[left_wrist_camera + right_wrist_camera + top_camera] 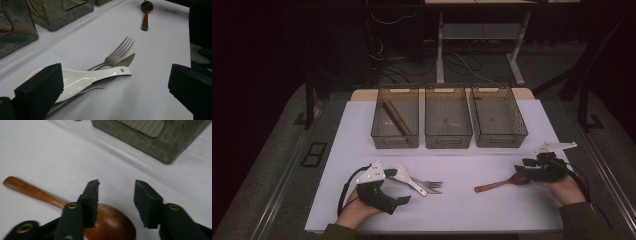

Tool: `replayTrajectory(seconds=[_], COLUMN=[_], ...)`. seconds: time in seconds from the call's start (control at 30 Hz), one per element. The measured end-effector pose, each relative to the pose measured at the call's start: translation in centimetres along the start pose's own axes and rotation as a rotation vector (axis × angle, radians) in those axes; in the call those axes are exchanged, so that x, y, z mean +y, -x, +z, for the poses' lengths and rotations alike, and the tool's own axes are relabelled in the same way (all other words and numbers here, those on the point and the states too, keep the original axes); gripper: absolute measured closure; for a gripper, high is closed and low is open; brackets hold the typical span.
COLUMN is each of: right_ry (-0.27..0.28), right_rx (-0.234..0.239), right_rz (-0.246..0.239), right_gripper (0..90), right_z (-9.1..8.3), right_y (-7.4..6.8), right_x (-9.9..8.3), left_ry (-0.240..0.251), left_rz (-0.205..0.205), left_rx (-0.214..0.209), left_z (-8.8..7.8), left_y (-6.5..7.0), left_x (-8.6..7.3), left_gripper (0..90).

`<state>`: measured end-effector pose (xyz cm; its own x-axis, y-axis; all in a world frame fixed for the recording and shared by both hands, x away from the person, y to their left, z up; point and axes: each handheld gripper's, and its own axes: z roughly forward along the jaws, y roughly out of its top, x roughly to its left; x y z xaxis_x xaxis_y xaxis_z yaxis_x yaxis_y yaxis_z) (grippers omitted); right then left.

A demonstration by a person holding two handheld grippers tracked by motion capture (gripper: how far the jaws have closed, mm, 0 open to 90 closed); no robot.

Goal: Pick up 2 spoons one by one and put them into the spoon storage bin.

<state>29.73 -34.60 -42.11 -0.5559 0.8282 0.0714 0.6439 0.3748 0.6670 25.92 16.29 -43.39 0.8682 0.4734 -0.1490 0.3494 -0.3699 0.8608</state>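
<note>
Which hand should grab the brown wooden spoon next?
The right one, probably. The right gripper hangs just over the wooden spoon bowl with jaws open, while the left gripper sits far off beside the white rice paddle.

A white table (pixel 447 210) holds three smoky see-through bins in a row along its far side. The left bin (pixel 395 120) has brown wooden sticks (pixel 395 118) lying slanted in it. Toward the near edge, the left gripper (pixel 403 199) rests in the person's left hand (pixel 354 212), just beside a white rice paddle (pixel 404 177) that lies over a fork (pixel 429 183). At the right, the right gripper (pixel 524 170) sits over the bowl of a wooden spoon (pixel 494 185), whose handle points left.
</note>
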Motion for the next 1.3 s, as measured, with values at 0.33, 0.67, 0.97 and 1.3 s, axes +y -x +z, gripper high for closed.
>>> replayTrajectory(seconds=[0.33, 0.67, 0.97, 1.3], right_ry=[-0.03, -0.083, -0.1, -0.107], right_rx=[0.011, 0.039, 0.083, 0.114], right_rz=[0.0, -0.035, -0.056, -0.079], right_gripper=[43.1, 46.1, 54.2, 66.8], right_z=[-0.4, 0.3, 0.1, -0.5], right_y=[0.9, 0.7, 0.7, 1.1], right_x=[-2.1, -2.4, -2.6, -2.8], left_ry=[-0.002, -0.003, -0.005, -0.004], left_rz=[0.003, 0.006, 0.01, 0.007], left_rx=[0.003, 0.005, 0.003, 0.002], left_z=[0.0, 0.0, 0.0, 0.1], left_y=[0.1, 0.1, 0.1, 0.2], left_x=[0.0, 0.0, 0.0, 0.0], left_gripper=[0.0, 0.0, 0.0, 0.0])
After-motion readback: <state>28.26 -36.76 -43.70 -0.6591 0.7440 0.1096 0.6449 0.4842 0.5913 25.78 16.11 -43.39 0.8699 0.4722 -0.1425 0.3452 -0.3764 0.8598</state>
